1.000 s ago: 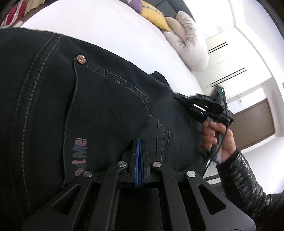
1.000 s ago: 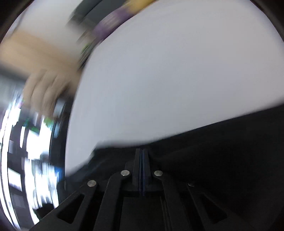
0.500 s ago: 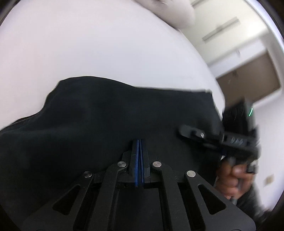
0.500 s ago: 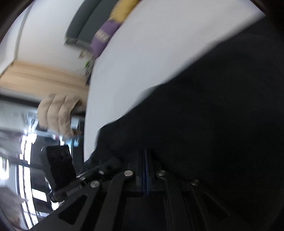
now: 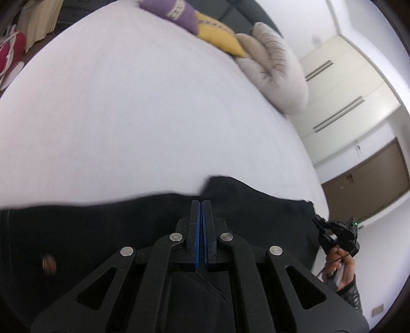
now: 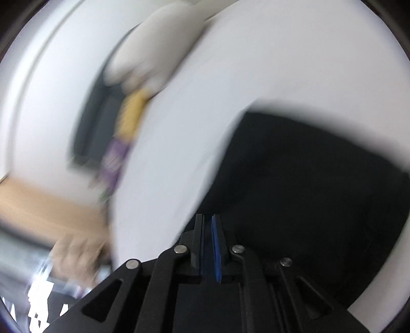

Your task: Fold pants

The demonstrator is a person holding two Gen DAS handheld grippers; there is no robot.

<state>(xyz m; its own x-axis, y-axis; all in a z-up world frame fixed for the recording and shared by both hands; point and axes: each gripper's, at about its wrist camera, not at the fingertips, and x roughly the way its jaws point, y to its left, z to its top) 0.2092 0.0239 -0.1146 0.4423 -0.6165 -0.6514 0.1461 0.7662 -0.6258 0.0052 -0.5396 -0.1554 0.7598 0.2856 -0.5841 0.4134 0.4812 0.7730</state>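
The black jeans (image 5: 102, 230) lie on the white bed (image 5: 141, 115), and a copper rivet shows at the lower left. My left gripper (image 5: 201, 205) is shut on the jeans' upper edge. In the left wrist view my right gripper (image 5: 333, 230) sits at the jeans' far right edge, held by a hand in a black sleeve. The right wrist view is blurred. There my right gripper (image 6: 207, 220) has its blue pads a small gap apart over the dark jeans (image 6: 307, 192), with nothing seen between them.
Purple (image 5: 171, 12), yellow (image 5: 220, 38) and beige (image 5: 276, 69) pillows lie at the head of the bed. White wardrobe doors (image 5: 346, 84) and a brown door (image 5: 371, 179) stand to the right. Red fabric (image 5: 10, 51) is at the far left.
The jeans dropped low in the left view and much more bare bed shows. My right gripper's pads went from pressed together to slightly parted, and its view swung quickly.
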